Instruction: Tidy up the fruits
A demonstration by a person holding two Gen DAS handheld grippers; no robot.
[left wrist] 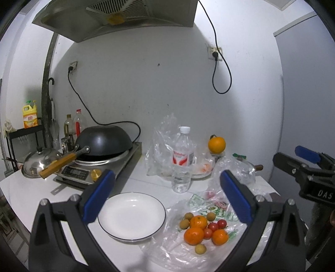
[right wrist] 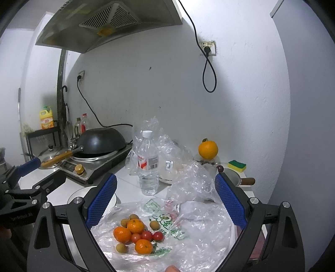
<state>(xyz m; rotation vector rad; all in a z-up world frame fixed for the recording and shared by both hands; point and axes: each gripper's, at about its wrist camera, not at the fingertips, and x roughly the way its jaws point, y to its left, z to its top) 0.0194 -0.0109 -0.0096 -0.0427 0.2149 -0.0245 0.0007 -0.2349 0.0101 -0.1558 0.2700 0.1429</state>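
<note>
Orange tangerines (right wrist: pixel 136 226), cherry tomatoes (right wrist: pixel 146 235) and longans (right wrist: pixel 154 225) were observed heaped on a plastic bag (right wrist: pixel 188 226), just beside the white plate (left wrist: pixel 132 215). Left gripper (left wrist: pixel 167 194) and right gripper (right wrist: pixel 166 198) were both recorded spread wide, nothing held.

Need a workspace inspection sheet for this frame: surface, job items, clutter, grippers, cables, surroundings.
Surface: white countertop, crowded.
Job's things: three mandarins, cherry tomatoes and small brown fruits piled on a flattened plastic bag; white plate beside it, nothing on it.
Clutter: water bottle, crumpled bags, large orange, sponge, inverted wok on cooker, pot lid.
Grippers: left gripper open, holding nothing; right gripper open above the fruit.
Cables: two black cords from wall sockets.
Surroundings: range hood, detergent jug.
</note>
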